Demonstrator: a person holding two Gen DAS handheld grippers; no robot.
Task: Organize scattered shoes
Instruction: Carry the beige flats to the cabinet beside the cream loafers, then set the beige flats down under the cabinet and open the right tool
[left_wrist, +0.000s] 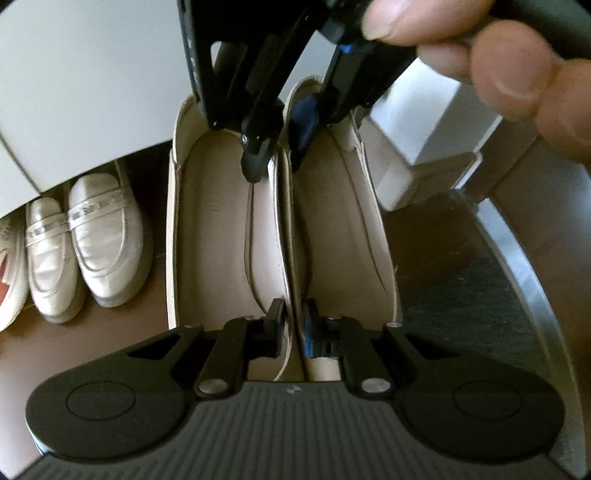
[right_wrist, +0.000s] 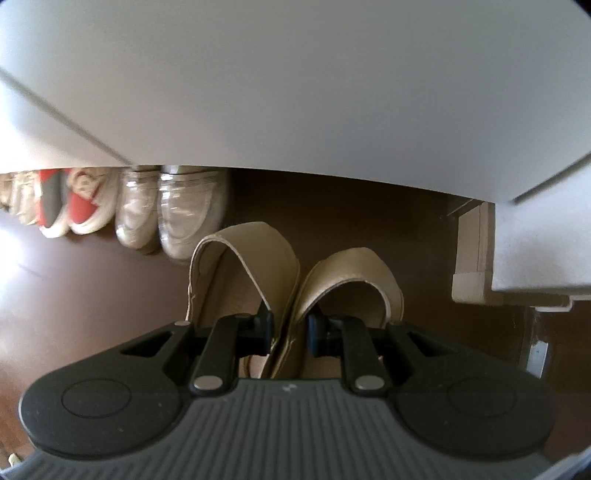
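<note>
A pair of beige flat shoes (left_wrist: 229, 236) sits side by side over a dark brown floor (right_wrist: 92, 288), their inner walls pressed together, just in front of a white cabinet (right_wrist: 295, 92) whose bottom edge overhangs the floor. The left gripper (left_wrist: 293, 325) is clenched on those two touching inner walls near the heel end, one finger inside each shoe. The right gripper (right_wrist: 290, 332) is clamped the same way on the pinched inner walls further toward the toes; in the left wrist view it comes down from above, and the fingers of the person's hand (left_wrist: 509, 66) that carries it show blurred at the upper right. Whether the soles rest on the floor or hang just above it cannot be told. To the left, under the cabinet's edge, a pair of shiny white loafers (left_wrist: 103, 236) stands in a row with toes pointing outward, and beyond them a pair of white and red sneakers (right_wrist: 77, 206). To the right of the beige pair stands a pale skirting corner (right_wrist: 476, 273), with a metal strip (left_wrist: 517, 266) curving across the floor beside it.
</note>
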